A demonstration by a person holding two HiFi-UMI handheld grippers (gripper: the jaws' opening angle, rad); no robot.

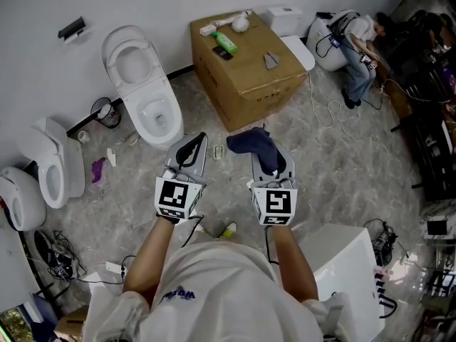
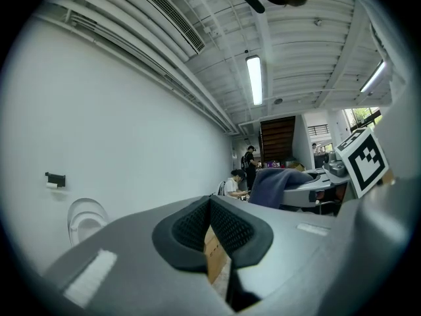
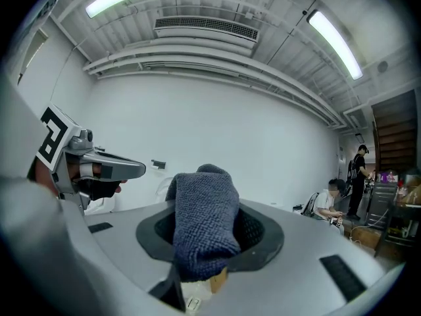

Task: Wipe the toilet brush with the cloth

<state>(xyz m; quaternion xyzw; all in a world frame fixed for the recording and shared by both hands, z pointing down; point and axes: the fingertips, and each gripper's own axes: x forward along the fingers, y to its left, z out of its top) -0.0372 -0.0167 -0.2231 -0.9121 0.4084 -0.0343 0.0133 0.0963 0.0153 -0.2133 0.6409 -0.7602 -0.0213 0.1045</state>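
Left gripper (image 1: 189, 152): grey two-jaw tool with a black-and-white marker cube on top. Its black pads were drawn together with nothing between them, and only a thin slit below the tips showed the box beyond.
Right gripper (image 1: 271, 159): the matching grey tool, its jaws clamped on the cloth.
Dark blue terry cloth (image 3: 202, 229): pinched between the right gripper's black pads. One fold bulged up above the jaws and the rest draped over the front of the pads. In the head view it spread out ahead of the gripper and to its left.
White toilet brush (image 1: 229, 26): lay flat on top of the box near the far edge, its rounded head to the right. It was well apart from both grippers, and neither gripper nor cloth touched it.
Brown cardboard box (image 1: 249, 77): stood on the floor against the wall, straight ahead of the grippers.
Green bottle (image 1: 226, 43): lay on the box top, just beside the brush.
Left forearm (image 1: 152, 258): bare, bent at the elbow and reaching forward from the body. It held its gripper low over the floor with the jaws pointing toward the box.
Right forearm (image 1: 293, 258): bare and reaching forward in the same way, roughly parallel to the left.
Pose of the pair: the grippers were side by side, near each other but not touching, at about the same height, with both marker cubes turned up toward the head camera.
White toilet (image 1: 142, 84): stood on the floor left of the box, its lid raised against the wall.
Grey marbled floor (image 1: 342, 169): carried the box and the toilet.
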